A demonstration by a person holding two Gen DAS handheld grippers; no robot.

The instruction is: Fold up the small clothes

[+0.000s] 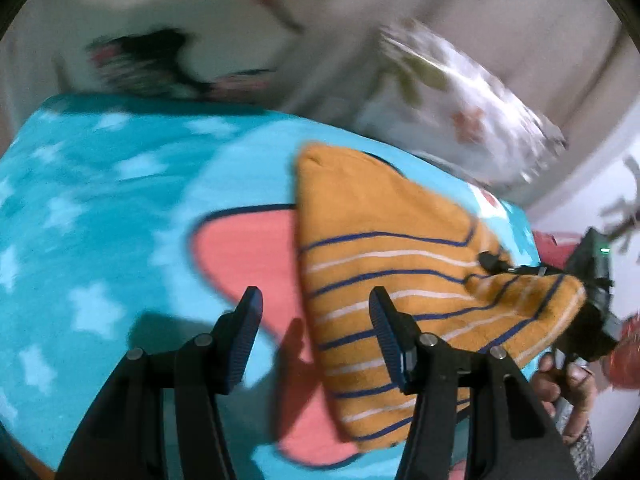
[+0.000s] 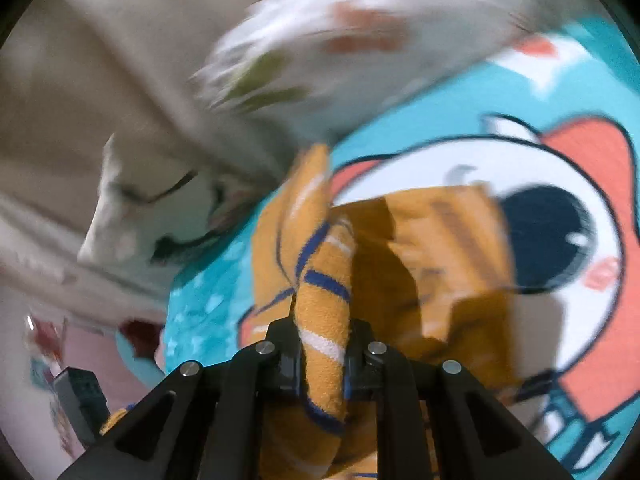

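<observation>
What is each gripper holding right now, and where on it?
Right gripper pinches a bunched edge of the orange striped garment; left gripper is open, holding nothing.

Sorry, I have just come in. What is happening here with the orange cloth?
A person is folding a small orange striped garment on a turquoise cartoon blanket. The right gripper is shut on one edge of the garment and lifts that part up, while the rest lies on the blanket. The left gripper is open and holds nothing; it hangs above the garment's near edge. A white flowered pillow lies behind. The pictures are blurred, so there is motion.
</observation>
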